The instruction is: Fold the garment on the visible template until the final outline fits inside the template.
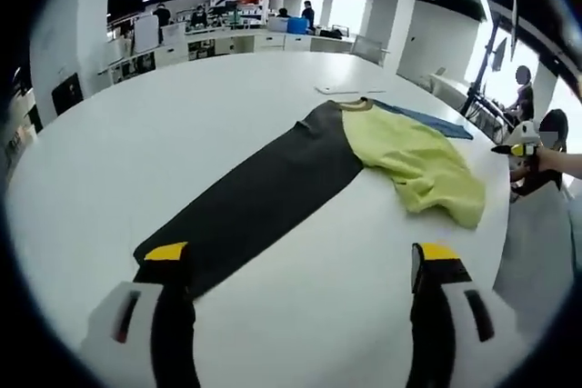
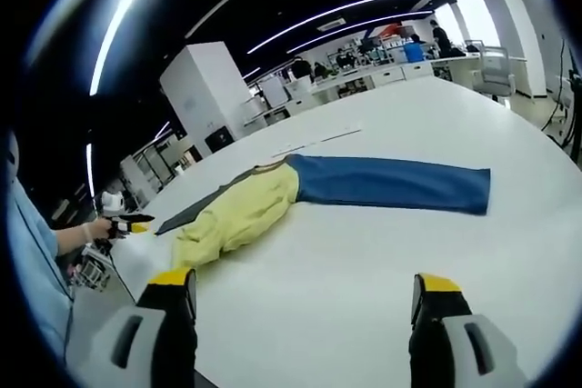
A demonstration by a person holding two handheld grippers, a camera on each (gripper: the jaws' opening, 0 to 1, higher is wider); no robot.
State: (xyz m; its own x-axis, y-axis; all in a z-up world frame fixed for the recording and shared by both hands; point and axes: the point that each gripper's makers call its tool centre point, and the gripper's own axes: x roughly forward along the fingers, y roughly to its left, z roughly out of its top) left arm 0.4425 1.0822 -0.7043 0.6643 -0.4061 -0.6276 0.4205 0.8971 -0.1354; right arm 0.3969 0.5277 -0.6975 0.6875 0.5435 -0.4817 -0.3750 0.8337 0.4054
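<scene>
A long-sleeved garment lies spread on the white table. Its yellow body is crumpled, one dark grey sleeve stretches toward my left gripper, and a blue sleeve points away. In the right gripper view the yellow body sits left of the flat blue sleeve, with the grey sleeve behind it. My left gripper is open, its left jaw over the grey sleeve's end. My right gripper is open above bare table. A hand holds each gripper at the table edge: the right gripper, the left gripper.
A thin pale flat sheet lies on the table beyond the garment's collar, also visible as a pale flat sheet. Desks, monitors and people stand at the far end of the room. A person in light blue stands at the table edge.
</scene>
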